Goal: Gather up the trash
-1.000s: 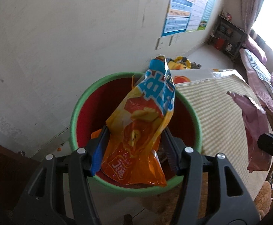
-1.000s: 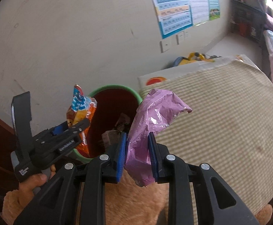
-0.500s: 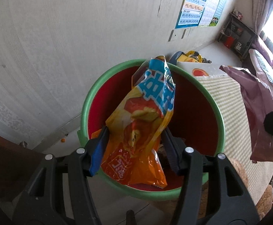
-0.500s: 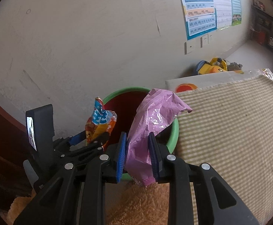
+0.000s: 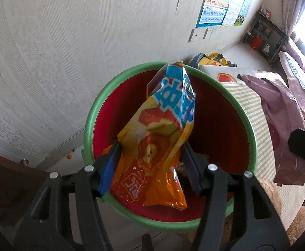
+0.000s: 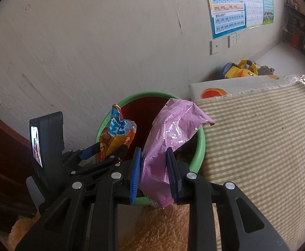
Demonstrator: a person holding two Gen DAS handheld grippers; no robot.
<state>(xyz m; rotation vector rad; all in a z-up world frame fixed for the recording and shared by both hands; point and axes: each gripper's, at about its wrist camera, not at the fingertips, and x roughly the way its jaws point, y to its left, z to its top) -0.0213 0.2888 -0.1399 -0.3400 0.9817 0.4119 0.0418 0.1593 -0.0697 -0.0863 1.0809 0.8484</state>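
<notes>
My left gripper (image 5: 150,152) is shut on an orange and blue snack bag (image 5: 163,129) and holds it over the mouth of a round bin (image 5: 89,125) with a green rim and red inside. The bag also shows in the right wrist view (image 6: 117,133). My right gripper (image 6: 153,159) is shut on a crumpled purple wrapper (image 6: 171,131), held above the bin's (image 6: 200,142) near right rim. The wrapper also shows at the right of the left wrist view (image 5: 282,121). Some dark trash lies in the bin's bottom.
The bin stands against a pale wall, beside a striped green-and-cream mattress (image 6: 257,138). A yellow toy (image 6: 242,69) lies on the floor behind it. Orange fuzzy sleeves (image 6: 163,226) show below the grippers. Dark wooden furniture (image 5: 8,179) is at the left.
Both grippers have moved closer over the bin with their trash still held. The bin's mouth fills more of the left wrist view.
</notes>
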